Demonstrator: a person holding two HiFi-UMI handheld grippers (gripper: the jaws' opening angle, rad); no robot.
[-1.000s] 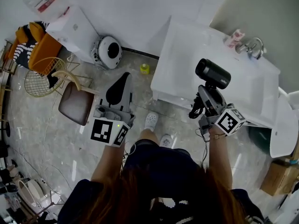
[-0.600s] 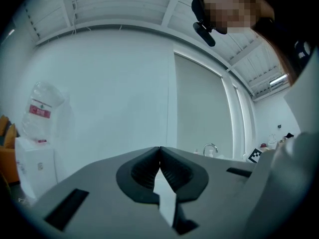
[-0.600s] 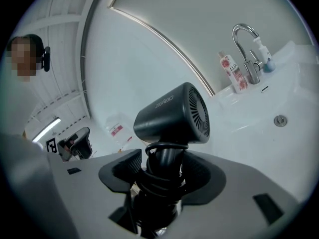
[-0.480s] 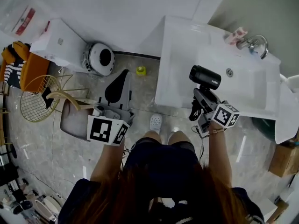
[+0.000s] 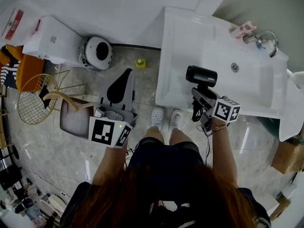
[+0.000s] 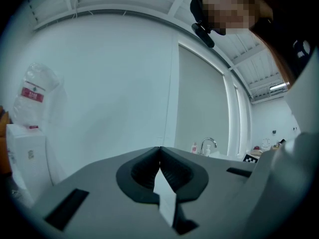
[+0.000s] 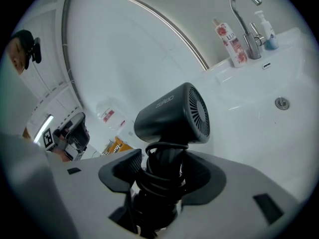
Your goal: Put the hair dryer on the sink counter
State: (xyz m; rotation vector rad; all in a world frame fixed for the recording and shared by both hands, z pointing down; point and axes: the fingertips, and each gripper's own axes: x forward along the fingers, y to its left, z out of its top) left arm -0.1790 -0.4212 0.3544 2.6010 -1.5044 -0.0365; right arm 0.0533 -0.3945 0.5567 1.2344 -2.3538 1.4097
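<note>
Black plastic hair dryer [image 5: 201, 75] [image 7: 174, 114] with a stubby round barrel stands up out of my right hand-held gripper [image 5: 201, 95] [image 7: 162, 172]. Its jaws are clamped on the dryer's handle, pressing on the black cord [image 7: 158, 176] coiled round it.

From the head view I read the barrel over the front left part of the white sink worktop [image 5: 180, 37], beside the sunken white basin [image 5: 251, 80]. The gripper body reaches in from the worktop's front edge. Whether the dryer touches the surface I cannot tell from either view, as the handle's lower end is hidden behind jaws and cord.

The right gripper view gives me the grille on the barrel's end, plus the curved chrome tap [image 7: 245, 15] and the pink bottle [image 7: 231, 38] beside it. In the head view those two are small and hard to read.

My left hand-held gripper [image 5: 124, 80] [image 6: 159, 152] hangs over the grey tiled floor [image 5: 42, 146], well apart from the worktop. Its jaws are together on nothing. Its own view shows mostly bare wall.
</note>
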